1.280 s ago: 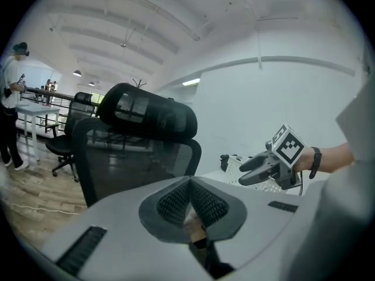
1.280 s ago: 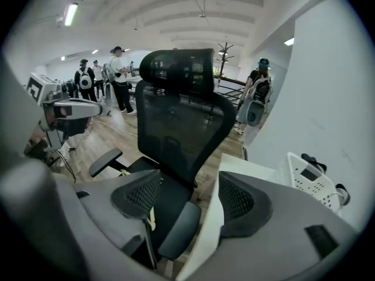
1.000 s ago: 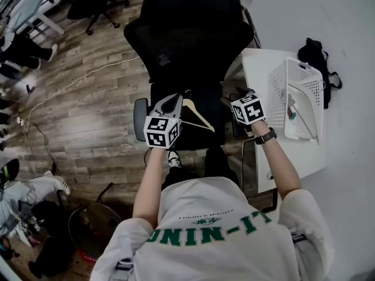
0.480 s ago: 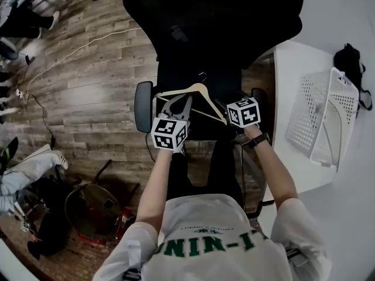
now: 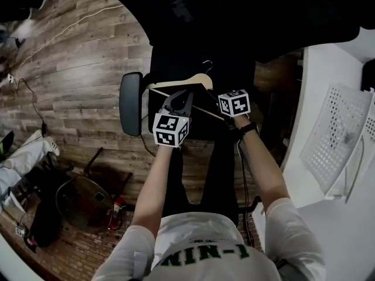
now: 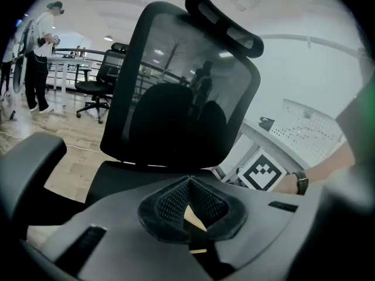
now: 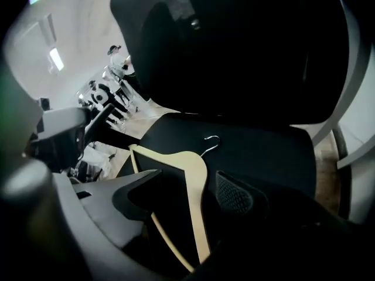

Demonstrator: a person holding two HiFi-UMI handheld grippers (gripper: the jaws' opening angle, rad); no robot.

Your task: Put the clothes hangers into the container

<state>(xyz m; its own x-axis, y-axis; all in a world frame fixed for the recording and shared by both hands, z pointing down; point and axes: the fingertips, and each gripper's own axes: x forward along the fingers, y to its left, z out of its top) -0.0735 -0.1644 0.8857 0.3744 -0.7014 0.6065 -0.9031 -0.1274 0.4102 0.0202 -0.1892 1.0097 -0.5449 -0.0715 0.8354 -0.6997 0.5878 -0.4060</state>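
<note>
A pale wooden hanger (image 5: 176,84) with a metal hook hangs low over the black chair seat (image 5: 193,124); whether it rests on the seat I cannot tell. My left gripper (image 5: 183,95) is shut on its lower bar, and a sliver of wood (image 6: 193,215) shows between the closed pads (image 6: 170,201). My right gripper (image 7: 193,186) stands open around one arm of the hanger (image 7: 196,168). Its jaws have just been closing a little, and the pads stay off the wood. The white perforated basket (image 5: 337,136) sits far right.
The chair's tall backrest (image 5: 234,10) rises just behind the hanger, and an armrest (image 5: 130,103) lies to its left. The basket stands on a white table (image 5: 304,180). A cable (image 5: 70,28) and a chair base (image 5: 88,201) lie on the wood floor. A person (image 6: 41,51) stands far off.
Both grippers have come down toward the chair seat, the left one carrying the hanger with it. The basket has slid toward the right edge of the head view.
</note>
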